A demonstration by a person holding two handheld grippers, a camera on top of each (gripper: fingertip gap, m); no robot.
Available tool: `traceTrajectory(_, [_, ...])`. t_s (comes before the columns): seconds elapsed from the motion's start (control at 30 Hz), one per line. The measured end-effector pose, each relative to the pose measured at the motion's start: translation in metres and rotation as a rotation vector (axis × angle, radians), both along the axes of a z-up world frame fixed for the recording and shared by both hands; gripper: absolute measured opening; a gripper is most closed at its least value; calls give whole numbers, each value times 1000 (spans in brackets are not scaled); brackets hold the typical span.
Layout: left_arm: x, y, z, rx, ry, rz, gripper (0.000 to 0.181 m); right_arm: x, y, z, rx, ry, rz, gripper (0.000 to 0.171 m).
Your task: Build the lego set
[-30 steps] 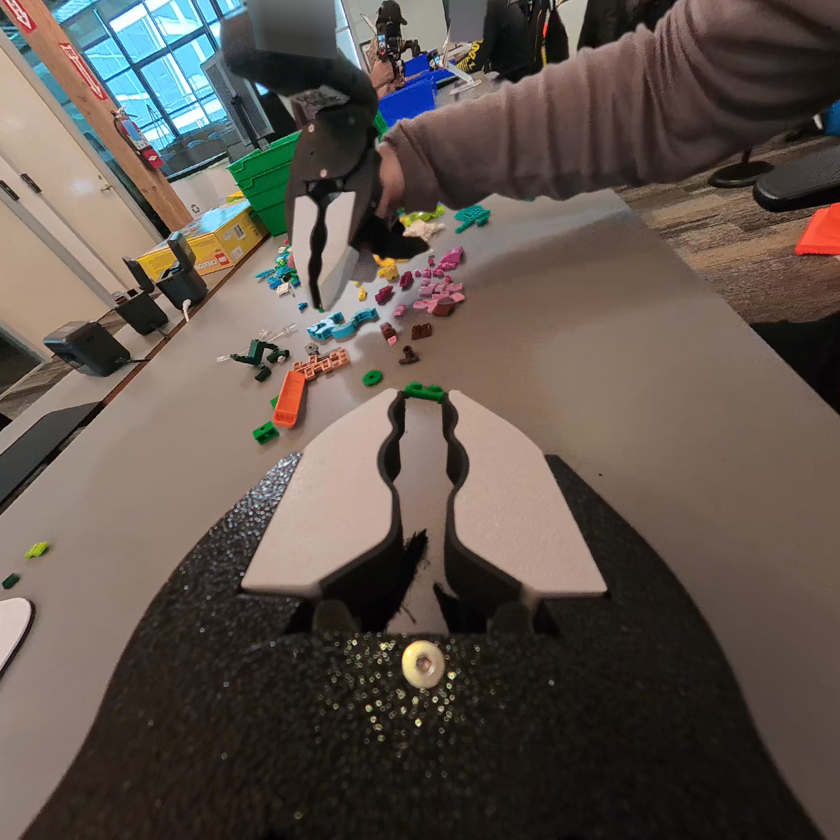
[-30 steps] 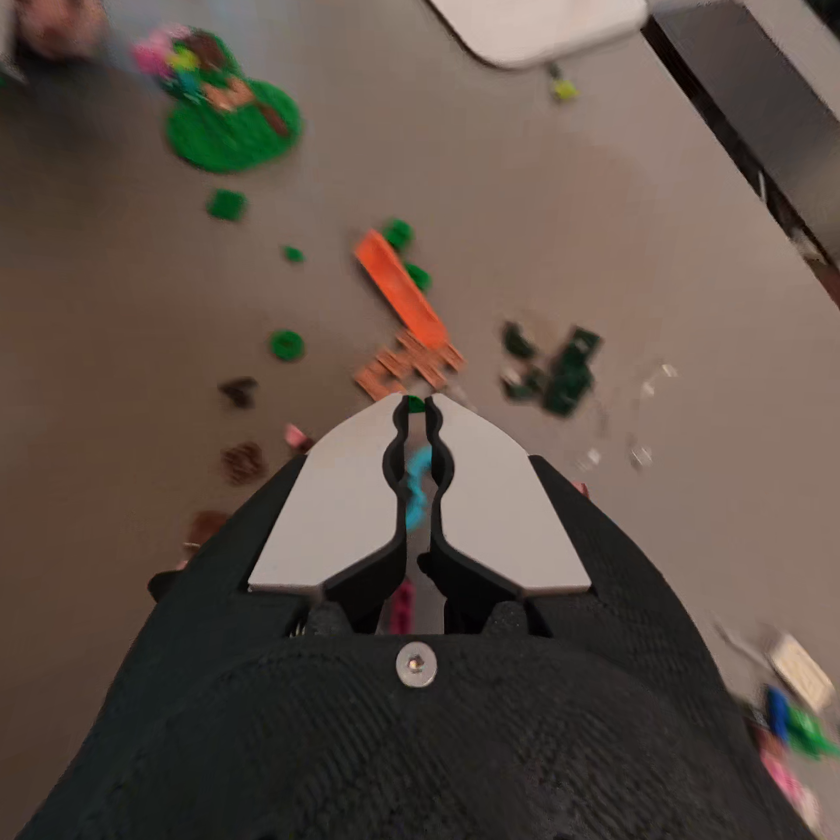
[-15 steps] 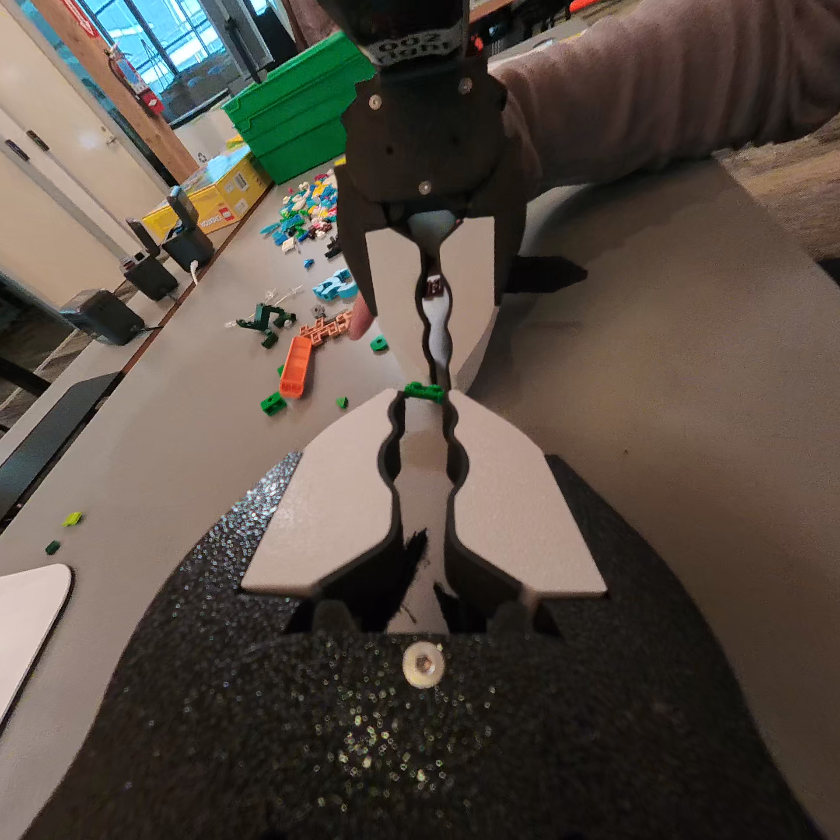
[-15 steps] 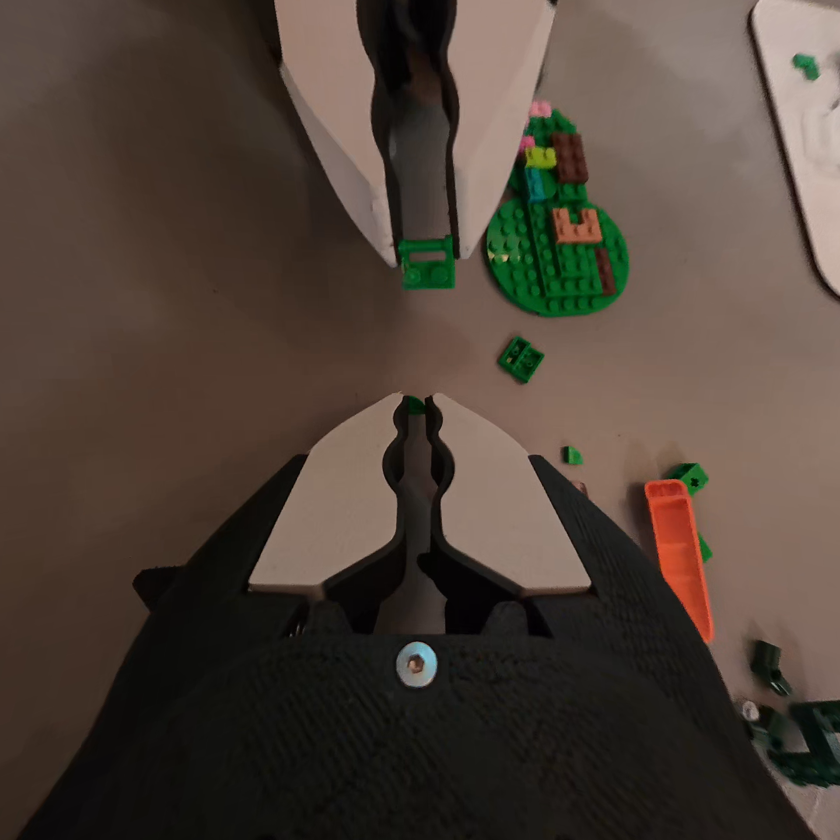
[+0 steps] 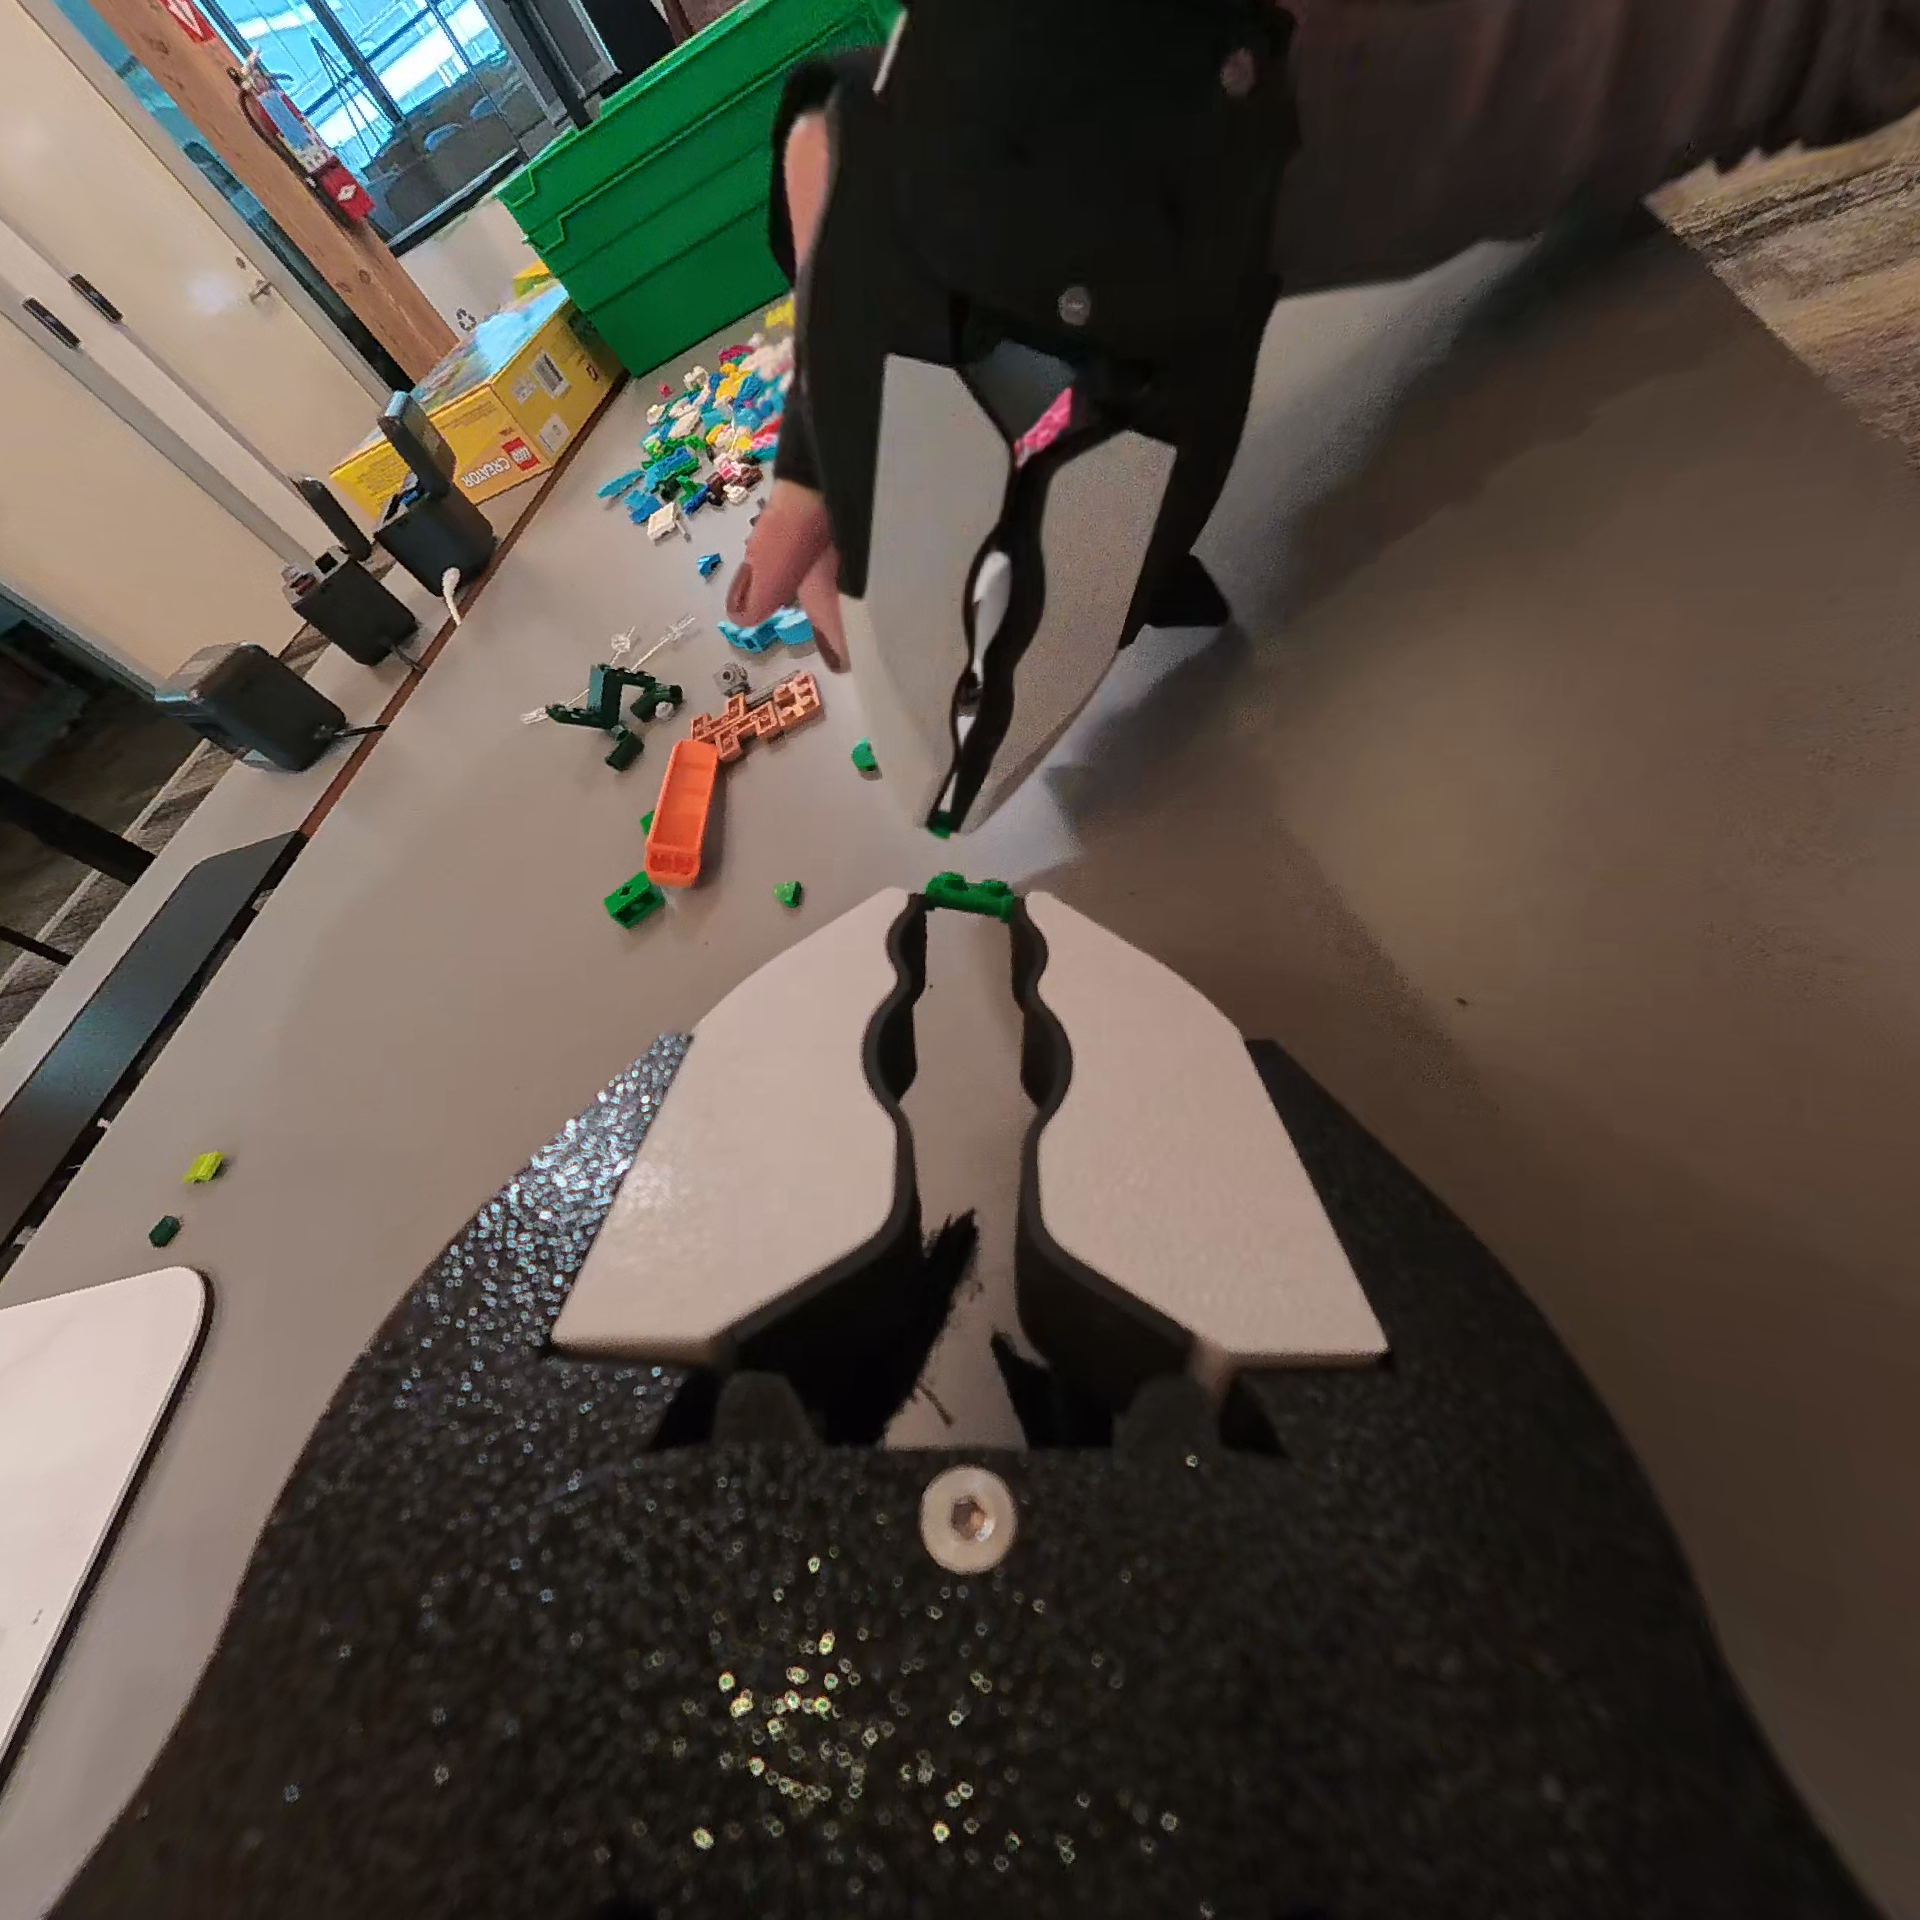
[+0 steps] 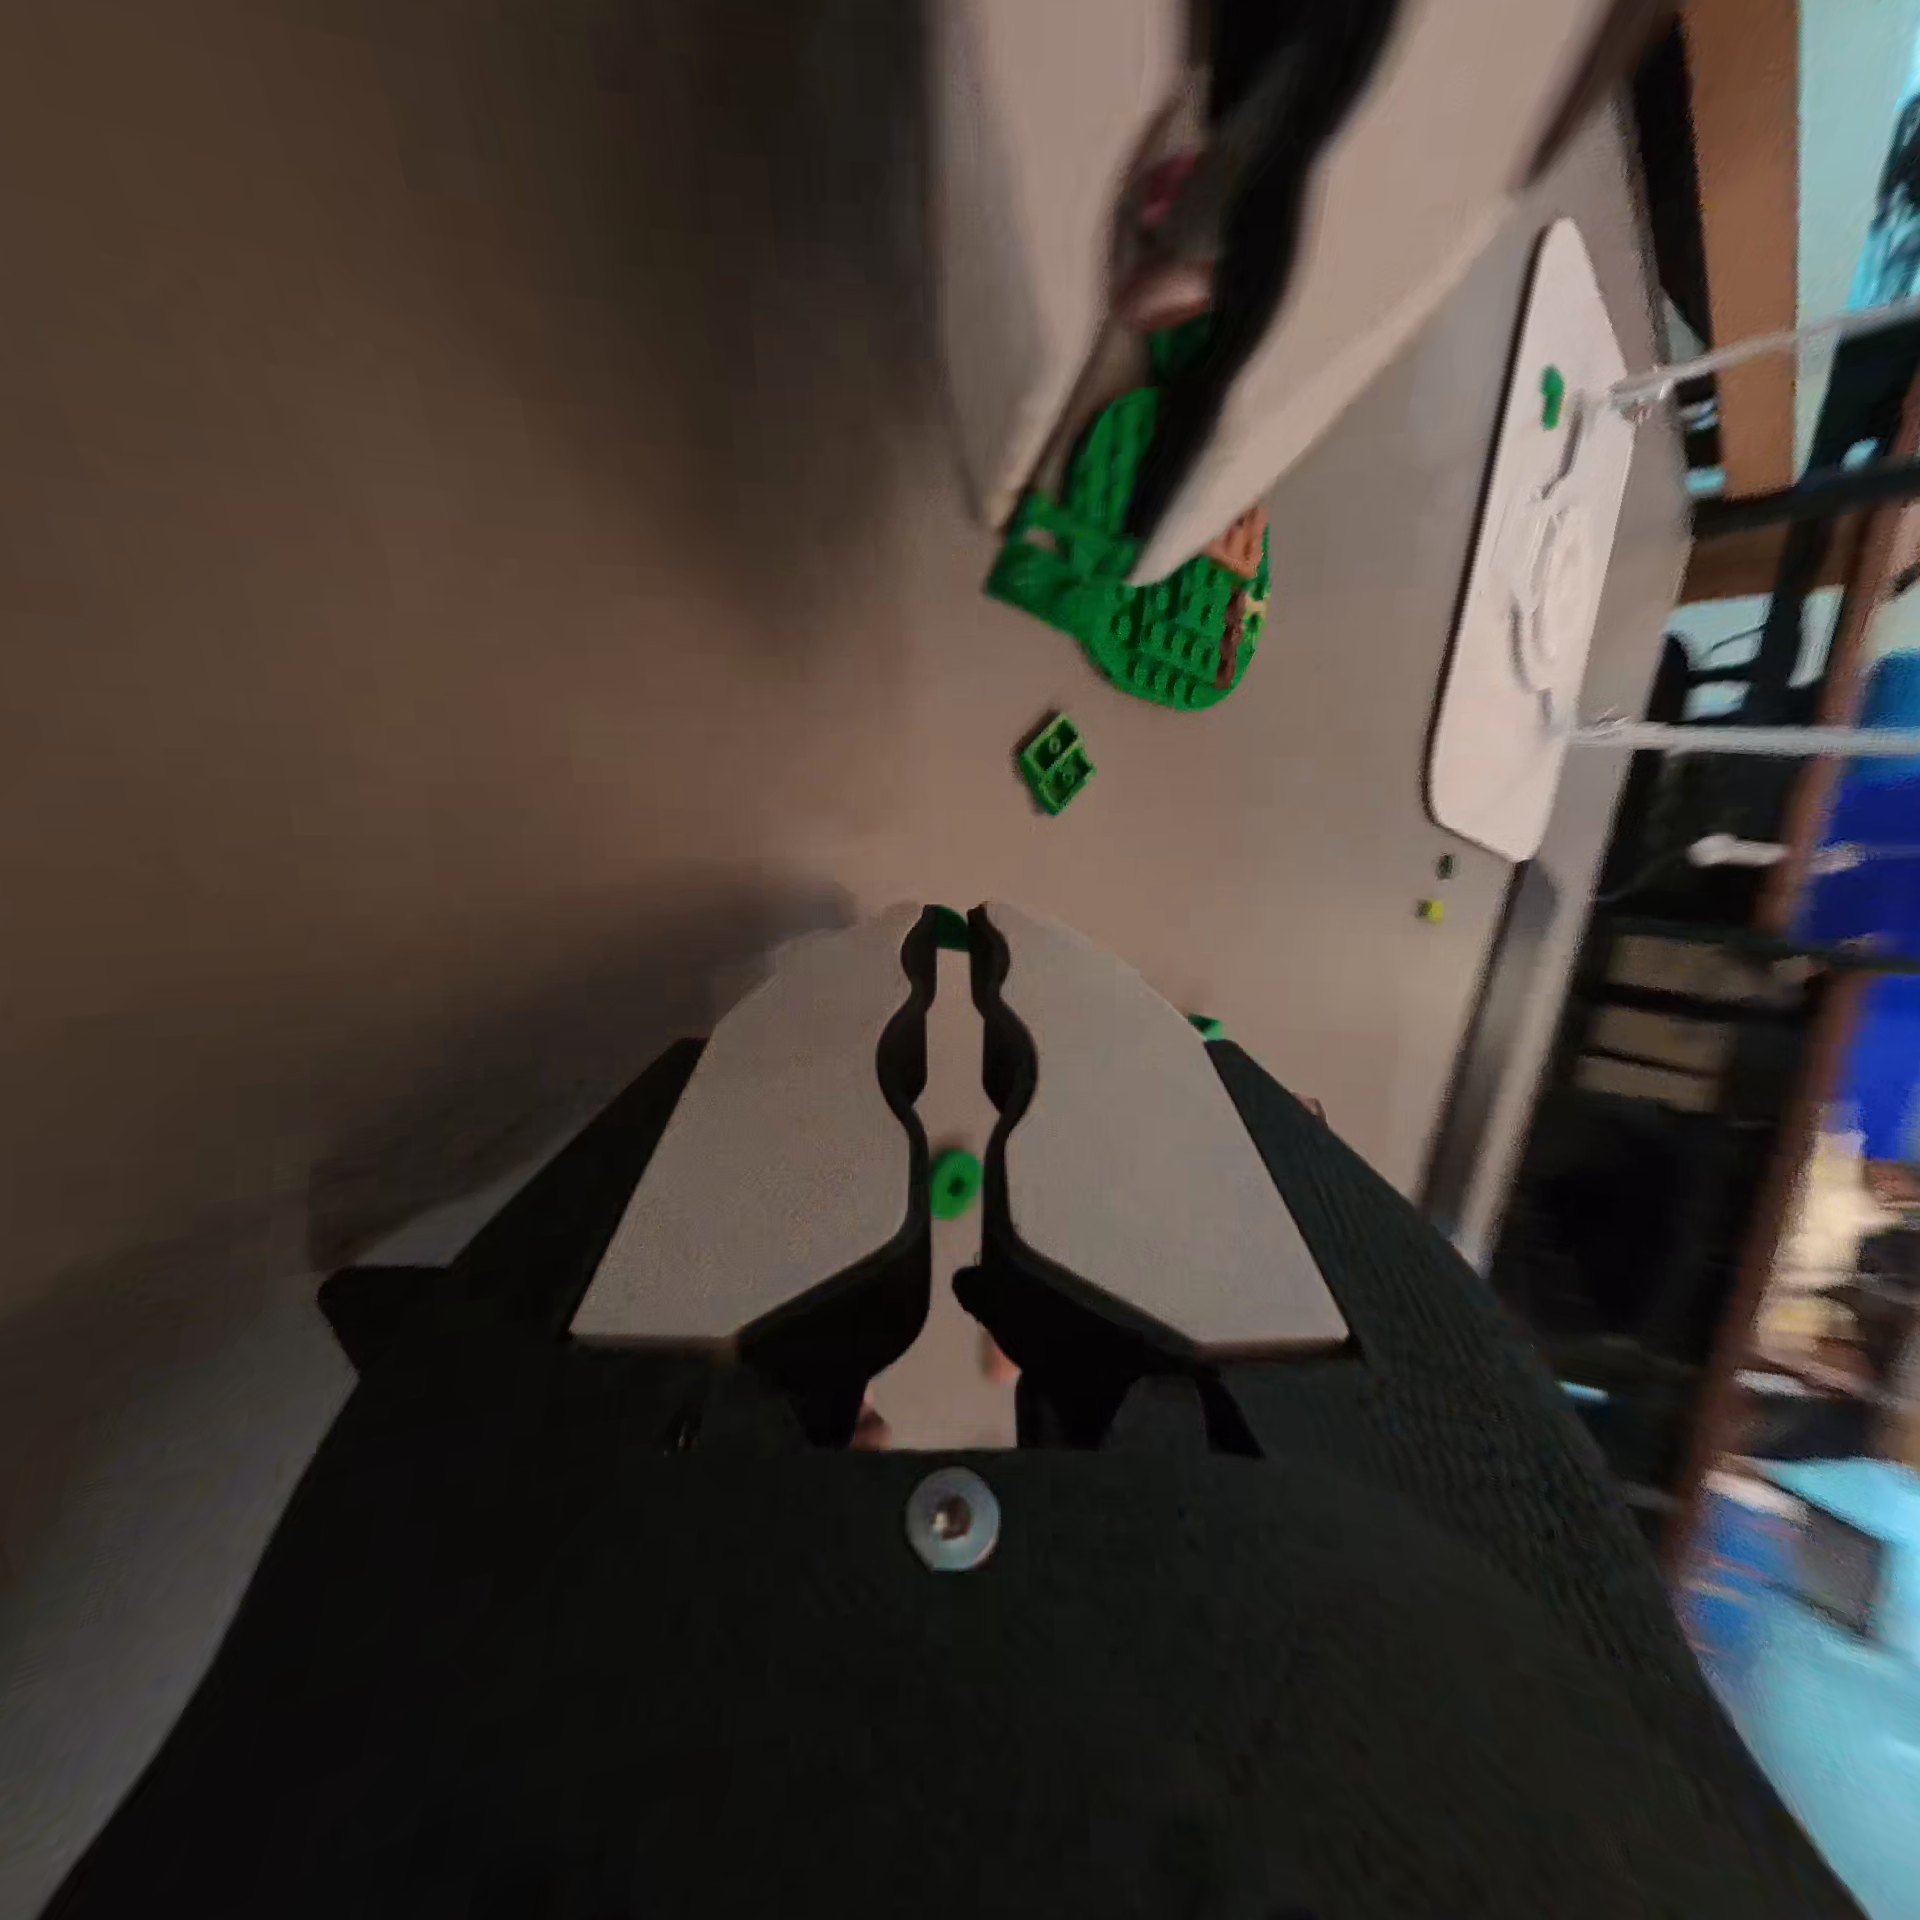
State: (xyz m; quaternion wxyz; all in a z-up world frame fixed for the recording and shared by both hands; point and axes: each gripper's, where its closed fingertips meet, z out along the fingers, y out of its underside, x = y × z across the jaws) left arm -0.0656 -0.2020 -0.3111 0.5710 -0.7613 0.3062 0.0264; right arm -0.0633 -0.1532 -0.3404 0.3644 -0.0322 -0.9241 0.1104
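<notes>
My left gripper (image 5: 968, 910) is shut on a flat green lego plate (image 5: 968, 894), held across its tips above the grey table (image 5: 1455, 831). My right gripper (image 5: 948, 817) points down just beyond it, shut on a small green piece (image 5: 940, 827); the two tips are nearly touching. In the right wrist view the right gripper (image 6: 951, 916) pinches the small green piece (image 6: 945, 928). The left gripper (image 6: 1070, 545) is blurred above a round green baseplate (image 6: 1164, 634) that carries brown and tan bricks.
An orange long piece (image 5: 681, 816), a tan lattice piece (image 5: 758, 717) and dark green parts (image 5: 613, 712) lie left. A brick pile (image 5: 707, 457), yellow box (image 5: 488, 436) and green bins (image 5: 665, 218) stand behind. A white pad (image 6: 1527, 582) and loose green bricks (image 6: 1055, 764) lie near the baseplate.
The right gripper has come down and closer, its tip now almost meeting the left gripper's green plate. The right wrist view has swung and tilted. The left gripper has kept its hold.
</notes>
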Motion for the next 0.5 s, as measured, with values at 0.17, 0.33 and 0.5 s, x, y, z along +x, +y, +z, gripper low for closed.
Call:
traceTrajectory(0.17, [0, 0, 0, -2, 2, -1, 15, 7, 26, -8, 577, -55, 156, 4])
traceTrajectory(0.33, [-2, 0, -1, -2, 6, 8, 15, 25, 35, -16, 859, -331, 194, 0])
traceTrajectory(0.5, [-19, 1, 0, 4, 4, 64, 15, 25, 28, -17, 962, -490, 184, 0])
